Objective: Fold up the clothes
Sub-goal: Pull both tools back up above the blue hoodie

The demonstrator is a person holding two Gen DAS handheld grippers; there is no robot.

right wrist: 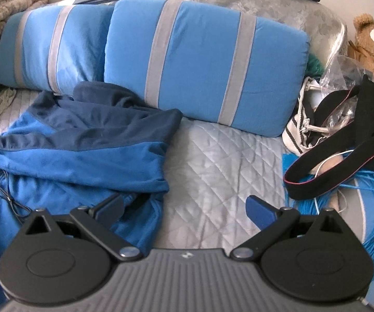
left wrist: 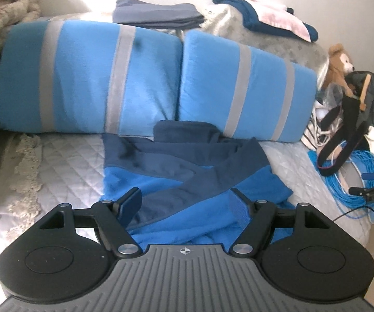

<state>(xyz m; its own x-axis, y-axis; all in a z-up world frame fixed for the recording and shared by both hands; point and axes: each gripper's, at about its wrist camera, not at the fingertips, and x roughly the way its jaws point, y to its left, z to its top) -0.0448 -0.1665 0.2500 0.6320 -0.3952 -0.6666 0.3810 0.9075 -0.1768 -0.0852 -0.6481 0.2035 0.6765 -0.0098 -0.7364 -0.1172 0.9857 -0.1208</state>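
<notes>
A blue and navy garment point(left wrist: 187, 171) is spread crumpled on the quilted bed cover point(right wrist: 220, 156), before two striped pillows point(right wrist: 202, 62). The left gripper point(left wrist: 184, 202) and right gripper point(right wrist: 187, 208) are held wide apart, nothing grasped.

Left gripper point(left wrist: 184, 202), right gripper point(right wrist: 185, 208), matte black linkage arms, silver pivot screws, blue finger pads point(right wrist: 261, 213), grey ribbed housing, round black discs, crosshair mark
</notes>
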